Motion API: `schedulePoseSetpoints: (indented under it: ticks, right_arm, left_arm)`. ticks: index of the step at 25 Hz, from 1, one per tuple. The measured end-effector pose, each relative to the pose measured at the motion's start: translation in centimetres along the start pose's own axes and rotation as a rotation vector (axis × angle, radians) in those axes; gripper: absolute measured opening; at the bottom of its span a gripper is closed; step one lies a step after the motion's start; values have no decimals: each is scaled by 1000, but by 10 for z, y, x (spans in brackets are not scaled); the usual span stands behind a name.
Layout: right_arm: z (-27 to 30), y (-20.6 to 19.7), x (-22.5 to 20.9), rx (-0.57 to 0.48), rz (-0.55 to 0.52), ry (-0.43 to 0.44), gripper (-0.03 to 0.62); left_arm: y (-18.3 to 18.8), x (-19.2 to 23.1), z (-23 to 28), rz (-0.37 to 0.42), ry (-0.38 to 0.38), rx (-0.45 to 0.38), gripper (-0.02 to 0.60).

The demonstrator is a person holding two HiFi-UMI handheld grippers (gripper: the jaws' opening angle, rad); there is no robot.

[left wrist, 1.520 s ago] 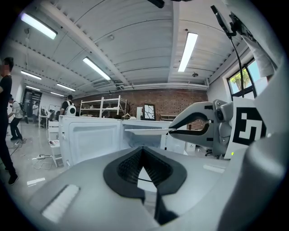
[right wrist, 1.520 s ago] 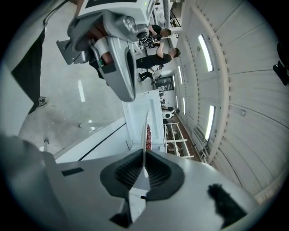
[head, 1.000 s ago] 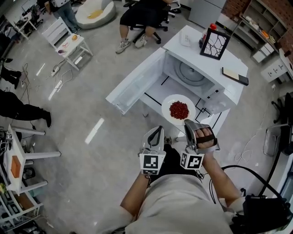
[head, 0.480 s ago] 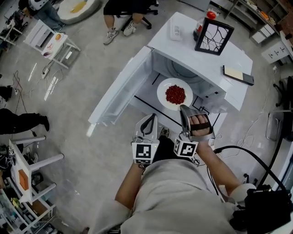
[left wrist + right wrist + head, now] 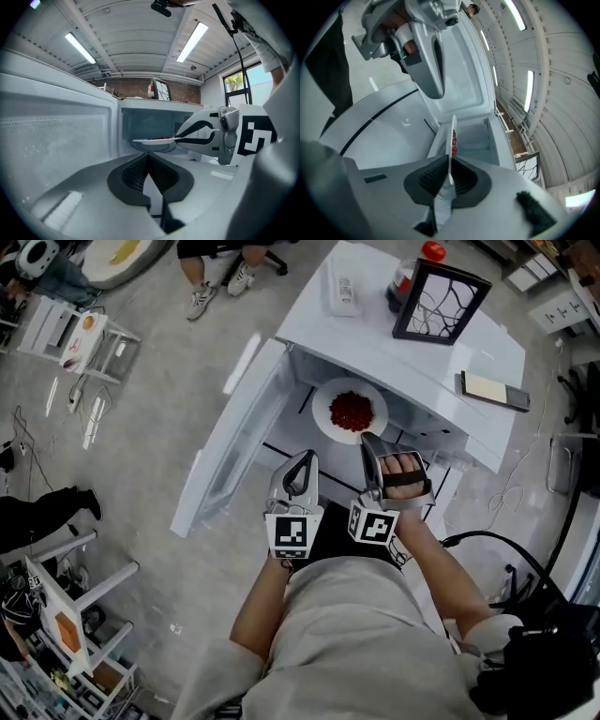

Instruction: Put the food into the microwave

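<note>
Right gripper (image 5: 367,439), angled down, pinches the plate (image 5: 349,412) at the microwave (image 5: 412,357) mouth; left gripper (image 5: 302,460) alongside, jaws together, empty; door (image 5: 234,451) on its left

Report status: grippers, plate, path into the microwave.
Right gripper shut on plate rim; left gripper shut, empty. Plate of food at microwave mouth, door open. Path clear.

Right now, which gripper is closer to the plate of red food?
Right. The right gripper clamps the plate by its near rim; the left gripper hangs beside, shut and empty, short of the plate.
</note>
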State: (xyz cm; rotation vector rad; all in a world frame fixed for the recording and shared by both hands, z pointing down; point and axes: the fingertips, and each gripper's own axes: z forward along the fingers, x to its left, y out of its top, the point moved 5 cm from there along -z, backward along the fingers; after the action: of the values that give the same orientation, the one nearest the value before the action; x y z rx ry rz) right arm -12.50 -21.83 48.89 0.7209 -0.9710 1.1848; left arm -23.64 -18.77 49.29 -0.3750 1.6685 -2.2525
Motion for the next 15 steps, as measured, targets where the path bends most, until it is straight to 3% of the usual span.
schedulePoseSetpoints:
  ticks: [6, 15]
  right_arm:
    - [27, -12, 0, 124, 71, 35, 23]
    - [60, -28, 8, 214, 62, 70, 23]
  left_arm:
    - [-5, 3, 22, -18, -83, 26, 8]
    - [-10, 9, 34, -16, -133, 49, 8]
